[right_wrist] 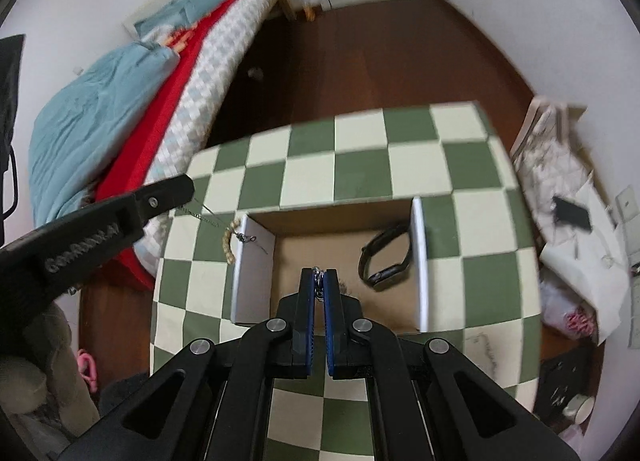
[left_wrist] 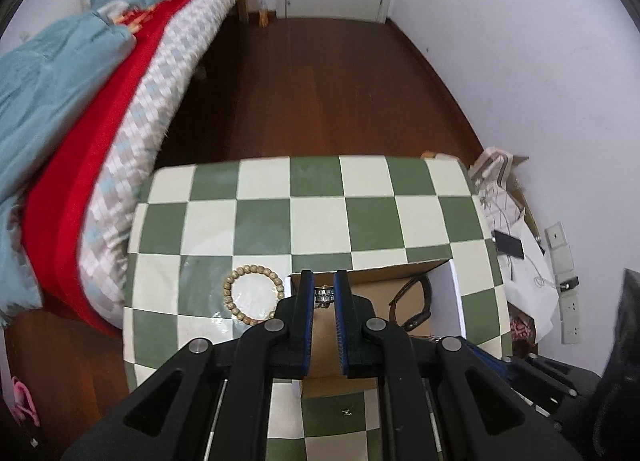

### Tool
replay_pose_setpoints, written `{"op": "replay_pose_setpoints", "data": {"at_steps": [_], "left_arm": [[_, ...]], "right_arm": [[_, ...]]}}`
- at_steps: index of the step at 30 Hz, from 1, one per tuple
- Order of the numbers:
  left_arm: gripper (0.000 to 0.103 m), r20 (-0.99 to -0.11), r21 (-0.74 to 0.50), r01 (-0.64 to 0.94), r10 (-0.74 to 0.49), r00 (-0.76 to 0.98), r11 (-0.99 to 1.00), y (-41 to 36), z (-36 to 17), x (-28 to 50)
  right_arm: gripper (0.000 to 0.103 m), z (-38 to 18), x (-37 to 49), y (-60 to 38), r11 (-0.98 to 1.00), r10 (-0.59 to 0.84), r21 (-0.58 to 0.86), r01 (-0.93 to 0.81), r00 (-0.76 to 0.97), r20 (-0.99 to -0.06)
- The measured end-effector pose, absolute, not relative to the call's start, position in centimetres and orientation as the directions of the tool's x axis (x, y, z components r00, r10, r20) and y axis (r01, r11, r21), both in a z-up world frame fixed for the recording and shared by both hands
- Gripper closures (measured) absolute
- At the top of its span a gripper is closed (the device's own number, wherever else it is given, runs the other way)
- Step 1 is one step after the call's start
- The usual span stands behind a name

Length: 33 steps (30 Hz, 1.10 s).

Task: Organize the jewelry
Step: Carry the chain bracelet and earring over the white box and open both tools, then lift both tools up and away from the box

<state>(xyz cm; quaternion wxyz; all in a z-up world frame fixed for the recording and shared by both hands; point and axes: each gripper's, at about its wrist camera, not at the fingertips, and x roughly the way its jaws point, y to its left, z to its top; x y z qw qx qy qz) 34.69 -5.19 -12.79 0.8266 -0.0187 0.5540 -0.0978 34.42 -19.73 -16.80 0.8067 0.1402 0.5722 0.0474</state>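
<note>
An open cardboard box (left_wrist: 400,273) (right_wrist: 288,221) with white side flaps stands on the green-and-cream checkered table (left_wrist: 312,189) (right_wrist: 360,157). A dark watch (left_wrist: 412,301) (right_wrist: 386,261) lies inside it at the right. My left gripper (left_wrist: 323,295) is shut on a silver chain link piece (left_wrist: 323,296) over the box's left edge. My right gripper (right_wrist: 319,279) is shut on a silver chain (right_wrist: 318,281) above the box floor. A thin chain with a clasp (right_wrist: 244,238) hangs from the left gripper's side in the right wrist view. A beaded bracelet (left_wrist: 252,295) (right_wrist: 229,245) lies left of the box.
A bed with red, blue and woven covers (left_wrist: 80,141) (right_wrist: 140,121) runs along the left. Papers, a phone (left_wrist: 508,243) and a bag are piled right of the table. Dark wooden floor (left_wrist: 320,81) lies beyond, with a white door at the back.
</note>
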Motion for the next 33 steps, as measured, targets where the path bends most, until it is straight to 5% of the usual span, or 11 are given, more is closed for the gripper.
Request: {"op": "replay_pose_setpoints", "data": {"at_steps": [6, 8, 9, 10, 11, 12, 20, 33], "left_arm": [[0.092, -0.926, -0.206, 0.146, -0.241, 0.290, 0.968, -5.4, -14.4, 36.0], [0.088, -0.928, -0.180, 0.147, -0.217, 0.302, 0.973, -5.5, -14.4, 36.0], [0.069, -0.931, -0.142, 0.146, -0.183, 0.317, 0.979, -5.5, -14.4, 35.9], [0.053, -0.928, -0.093, 0.142, -0.137, 0.347, 0.986, -5.5, -14.3, 35.7], [0.015, -0.924, -0.069, 0.138, -0.115, 0.365, 0.988, -5.4, -14.3, 35.7], [0.000, -0.918, -0.032, 0.129, -0.080, 0.389, 0.991, -5.1, -14.3, 35.4], [0.000, -0.881, 0.130, 0.061, 0.087, 0.465, 0.990, -3.1, -15.4, 32.9], [0.000, -0.849, 0.098, 0.009, 0.079, 0.522, 0.995, -1.8, -13.8, 27.7]], "right_arm": [[0.096, -21.0, 36.0, -20.7, 0.965, 0.209, 0.237, 0.112, 0.215, -0.954], [0.072, -21.6, 36.0, -21.0, 0.974, 0.169, 0.194, 0.116, 0.197, -0.966], [0.039, -21.6, 35.9, -21.1, 0.979, 0.138, 0.163, 0.119, 0.197, -0.971], [0.017, -21.5, 35.9, -21.2, 0.982, 0.121, 0.147, 0.120, 0.200, -0.972], [0.014, -21.4, 35.6, -21.1, 0.989, 0.064, 0.090, 0.117, 0.205, -0.977], [0.014, -21.4, 35.6, -21.2, 0.992, 0.035, 0.060, 0.115, 0.206, -0.978], [0.004, -22.0, 34.0, -21.4, 0.988, -0.103, -0.076, 0.133, 0.203, -0.974], [0.000, -17.6, 31.0, -20.0, 0.988, -0.126, -0.088, 0.130, 0.329, -0.936]]}}
